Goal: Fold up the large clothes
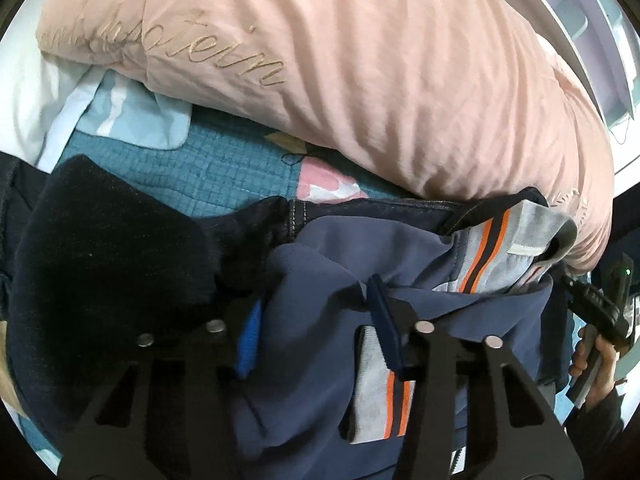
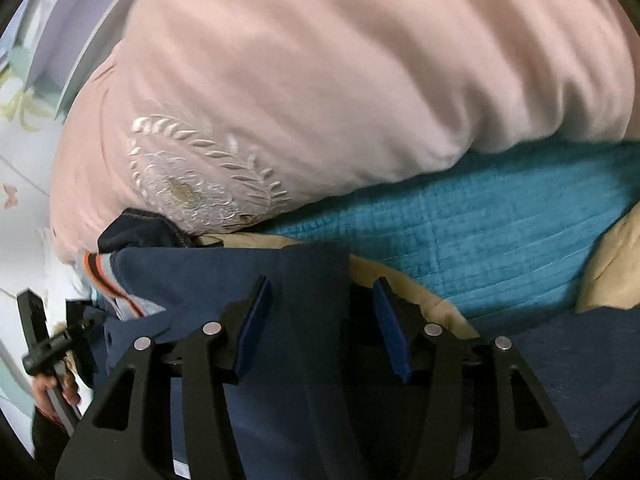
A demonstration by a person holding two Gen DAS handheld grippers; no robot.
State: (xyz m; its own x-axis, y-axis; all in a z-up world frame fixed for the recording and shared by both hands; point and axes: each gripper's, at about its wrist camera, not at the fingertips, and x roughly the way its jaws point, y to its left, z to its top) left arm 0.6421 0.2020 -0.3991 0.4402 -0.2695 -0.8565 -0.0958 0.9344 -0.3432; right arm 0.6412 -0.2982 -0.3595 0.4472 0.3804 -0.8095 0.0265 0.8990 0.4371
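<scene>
Pink duvet (image 1: 380, 80) bulges over navy jacket (image 1: 312, 320), jeans (image 1: 360, 210).

Pink duvet (image 1: 380, 80) blocking ahead, bare teal quilt (image 2: 500, 248) beside the jacket (image 2: 224, 280)

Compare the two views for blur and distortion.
Left wrist view: mostly sharp, script on the pink duvet legible, fisheye bends the edges. Right wrist view: softer, duvet folds smeared, teal blanket blurred, same curved edges.
</scene>
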